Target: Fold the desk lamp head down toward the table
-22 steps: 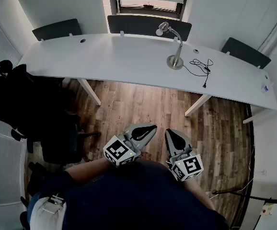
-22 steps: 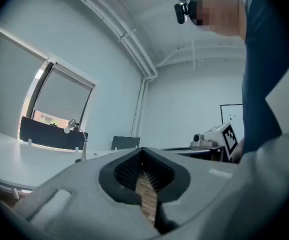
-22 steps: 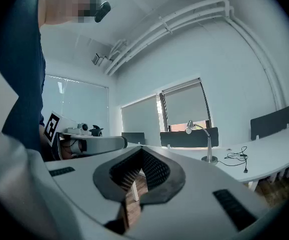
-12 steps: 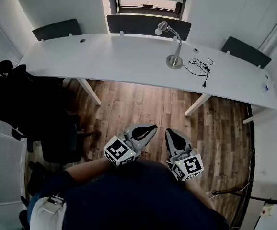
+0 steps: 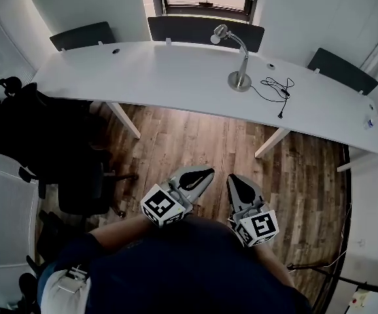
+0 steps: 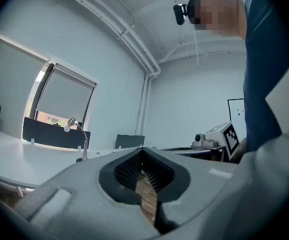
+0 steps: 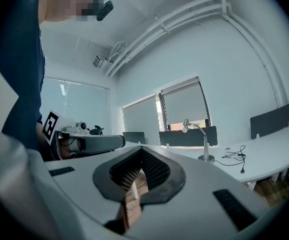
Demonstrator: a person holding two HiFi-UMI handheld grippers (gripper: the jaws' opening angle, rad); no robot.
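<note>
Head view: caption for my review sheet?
Shut and empty, left gripper and right gripper held far from the upright desk lamp on the white table.

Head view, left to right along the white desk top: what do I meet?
Cable hole → desk lamp → loose black cable → small pale item near the right end, too small to identify.
</note>
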